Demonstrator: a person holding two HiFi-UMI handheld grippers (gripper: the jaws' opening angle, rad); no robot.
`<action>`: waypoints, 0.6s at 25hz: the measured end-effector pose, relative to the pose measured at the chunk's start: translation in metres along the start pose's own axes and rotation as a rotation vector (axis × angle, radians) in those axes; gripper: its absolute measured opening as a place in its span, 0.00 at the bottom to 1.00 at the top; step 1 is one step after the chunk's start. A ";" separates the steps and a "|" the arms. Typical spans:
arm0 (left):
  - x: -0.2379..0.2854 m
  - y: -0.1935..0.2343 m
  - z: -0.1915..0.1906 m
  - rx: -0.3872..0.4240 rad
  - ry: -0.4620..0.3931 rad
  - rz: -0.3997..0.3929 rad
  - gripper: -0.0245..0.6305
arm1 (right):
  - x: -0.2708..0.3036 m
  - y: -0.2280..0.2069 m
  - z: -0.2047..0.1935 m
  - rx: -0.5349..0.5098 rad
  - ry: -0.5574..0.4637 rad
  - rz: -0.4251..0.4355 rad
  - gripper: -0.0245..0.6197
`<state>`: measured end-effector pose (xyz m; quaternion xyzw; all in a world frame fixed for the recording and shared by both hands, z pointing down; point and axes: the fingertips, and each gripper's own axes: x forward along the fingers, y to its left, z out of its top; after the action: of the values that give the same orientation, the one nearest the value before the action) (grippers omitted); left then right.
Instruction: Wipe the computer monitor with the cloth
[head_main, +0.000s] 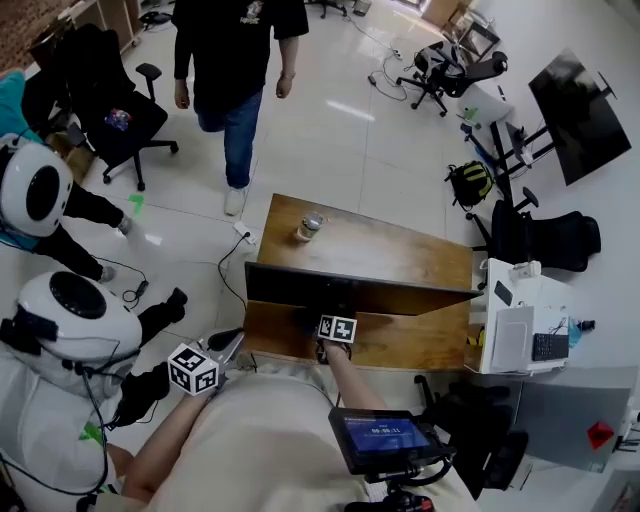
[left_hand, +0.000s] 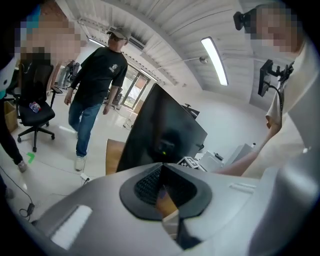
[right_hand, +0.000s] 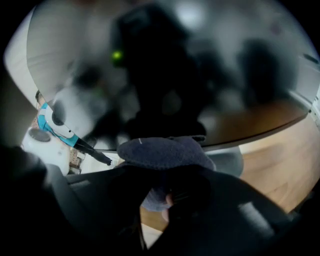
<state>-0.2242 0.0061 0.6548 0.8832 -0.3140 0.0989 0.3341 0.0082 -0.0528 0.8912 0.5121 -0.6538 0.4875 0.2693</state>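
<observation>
**1. L gripper** (left_hand: 162, 167): nearest item, held low at the operator's left, well apart from the work. Jaws closed tip to tip, nothing between them. Idle.

**2. R gripper** (right_hand: 161, 170): out in front, at the lower part of the screen. Jaws clenched on the cloth.

**3. Cloth** (right_hand: 162, 151): dark and bunched, w/ a wad sticking out past the jaw tips toward the panel. Prob. touching the screen or just off it. The R gripper view is too blurred this close to be sure.

**4. Monitor** (head_main: 350, 285): black, upright across the near part of the desk, screen facing the operator. Screen dark, showing reflections only.

**5. Desk** (head_main: 400, 250): wood top, carries items 4 and 6.

**6. Jar** (head_main: 310, 226): clear, behind the monitor, near the desk's far-left edge.

**7. Person** (head_main: 240, 60): on the floor beyond the desk's far side.

**Risks (est.):**
- Only a small wad of cloth shows past the tips. If it drags back while wiping, a bare jaw could scrape the panel.
- Nothing braces the monitor, as the L gripper is away. A hard push could rock it back toward the jar.
- The grip is on a bunch of cloth, not a flat fold, so the cloth may slip out mid-stroke.
- The passer-by could bump the desk.
</observation>
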 end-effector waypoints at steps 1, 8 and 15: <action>-0.003 0.003 0.000 -0.003 -0.002 0.002 0.04 | 0.003 0.005 0.000 -0.008 0.002 0.002 0.16; -0.016 0.021 -0.002 -0.015 -0.007 0.011 0.04 | 0.018 0.039 -0.005 -0.052 0.018 0.027 0.16; -0.025 0.029 -0.001 0.003 0.006 0.002 0.04 | 0.030 0.074 -0.006 -0.108 0.027 0.060 0.16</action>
<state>-0.2619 0.0021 0.6615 0.8830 -0.3137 0.1026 0.3338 -0.0717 -0.0600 0.8925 0.4704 -0.6907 0.4660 0.2907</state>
